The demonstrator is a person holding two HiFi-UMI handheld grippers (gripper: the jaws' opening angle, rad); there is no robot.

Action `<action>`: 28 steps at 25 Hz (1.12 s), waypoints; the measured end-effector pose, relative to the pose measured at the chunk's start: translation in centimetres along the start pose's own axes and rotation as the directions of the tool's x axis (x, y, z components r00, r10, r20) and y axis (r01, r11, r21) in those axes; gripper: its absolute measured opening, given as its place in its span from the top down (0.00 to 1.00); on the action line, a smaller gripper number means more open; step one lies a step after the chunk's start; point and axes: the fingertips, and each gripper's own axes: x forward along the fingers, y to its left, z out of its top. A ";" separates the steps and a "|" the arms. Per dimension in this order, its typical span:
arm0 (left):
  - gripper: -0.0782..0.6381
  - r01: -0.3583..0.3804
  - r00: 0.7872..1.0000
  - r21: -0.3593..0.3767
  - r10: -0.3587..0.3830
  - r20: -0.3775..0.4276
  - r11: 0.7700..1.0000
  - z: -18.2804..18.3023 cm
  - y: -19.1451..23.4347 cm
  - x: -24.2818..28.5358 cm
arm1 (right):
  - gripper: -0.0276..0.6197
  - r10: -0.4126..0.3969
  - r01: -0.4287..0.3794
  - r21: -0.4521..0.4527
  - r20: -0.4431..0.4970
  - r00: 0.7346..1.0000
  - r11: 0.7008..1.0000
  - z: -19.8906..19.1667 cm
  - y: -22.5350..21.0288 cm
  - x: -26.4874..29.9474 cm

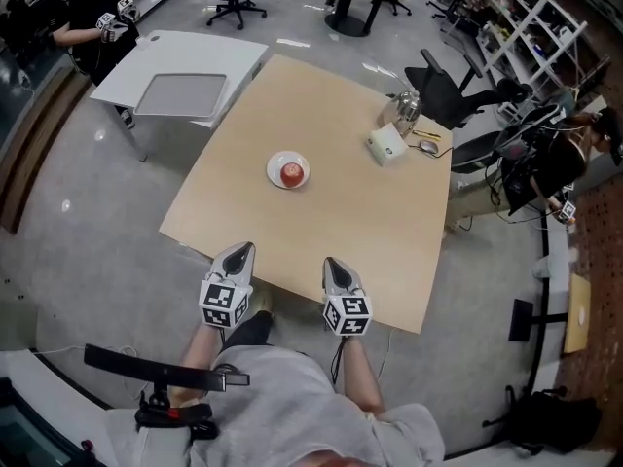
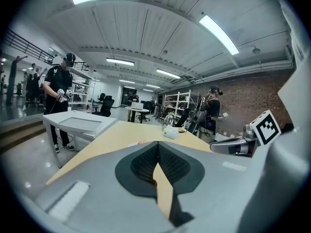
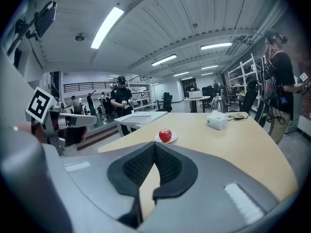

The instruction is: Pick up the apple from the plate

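A red apple (image 1: 291, 172) sits on a small white plate (image 1: 275, 163) near the middle of the wooden table (image 1: 341, 222). In the right gripper view the apple (image 3: 165, 135) and plate (image 3: 173, 139) lie well ahead of the jaws. Both grippers hover at the table's near edge, far short of the plate. My left gripper (image 1: 239, 250) is shut with nothing in it; its view (image 2: 157, 143) shows the jaw tips meeting, and they hide most of the plate. My right gripper (image 1: 333, 264) (image 3: 155, 144) is shut and empty too.
A white box (image 1: 386, 146) and a metal kettle (image 1: 406, 108) stand at the table's far right, with cables beside them. A white side table (image 1: 175, 76) stands to the far left. Office chairs, shelves and other people are around the room.
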 end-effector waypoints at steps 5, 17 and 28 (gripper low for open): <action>0.87 0.006 1.000 -0.005 -0.006 -0.029 1.000 -0.1 2.3 2.5 | 0.95 0.003 -0.004 -0.004 -0.022 1.000 1.000 0.8 -0.4 3.9; 0.87 -0.014 0.997 -0.024 0.012 -0.079 1.000 -0.1 6.6 6.0 | 0.95 0.029 -0.031 -0.026 -0.062 0.998 0.999 2.2 -1.2 11.2; 0.87 -0.022 0.994 -0.052 0.016 -0.105 0.998 -1.7 11.0 8.6 | 0.91 0.033 -0.044 -0.100 -0.103 0.994 0.994 2.5 -0.8 19.6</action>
